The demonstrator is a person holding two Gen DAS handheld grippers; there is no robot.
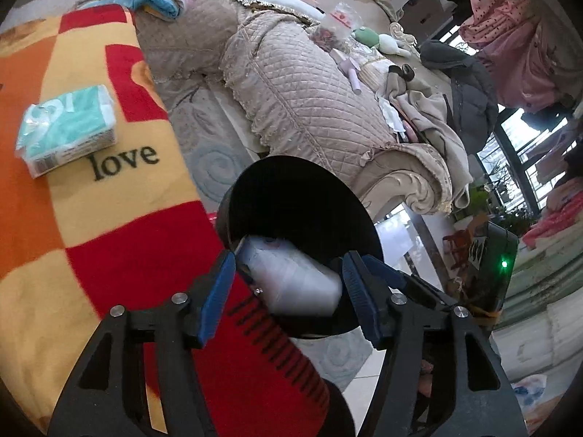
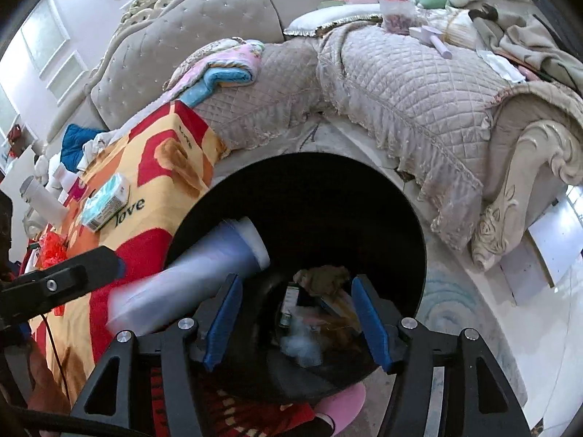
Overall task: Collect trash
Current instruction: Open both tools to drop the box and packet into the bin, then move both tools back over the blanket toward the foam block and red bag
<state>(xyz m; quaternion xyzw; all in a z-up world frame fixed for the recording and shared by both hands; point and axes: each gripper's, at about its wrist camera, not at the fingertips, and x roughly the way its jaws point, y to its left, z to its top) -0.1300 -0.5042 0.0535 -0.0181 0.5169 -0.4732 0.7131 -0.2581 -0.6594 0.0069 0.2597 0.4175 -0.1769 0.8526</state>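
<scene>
**White bottle tipping into the black bin**

We have the left tongs [image 1: 288, 298] spread, their blue pads standing clear on either side of a white plastic bottle [image 1: 291, 276]; nothing presses on it, so it is released. In the right wrist view the same bottle [image 2: 189, 273] shows blurred, lying aslant over the rim of the black bin [image 2: 415, 225], its neck end pointing into the bin's mouth and its base hanging out over the blanket. The right tongs [image 2: 297, 318] are also spread and hold nothing; they hang over the bin's opening, where crumpled paper and wrappers lie at the bottom.

We judge the bottle light and probably empty, stiff enough to keep its shape, with a smooth, slippery wall. If it needs another grip, we would take it across the middle of the body, not at the tapering neck.

The bin stands just off the edge of the red and yellow checked blanket [image 1: 109, 225]. A teal tissue pack [image 1: 67, 129] lies near the blanket's far edge. It looks soft and light, best pinched across its short sides.
</scene>
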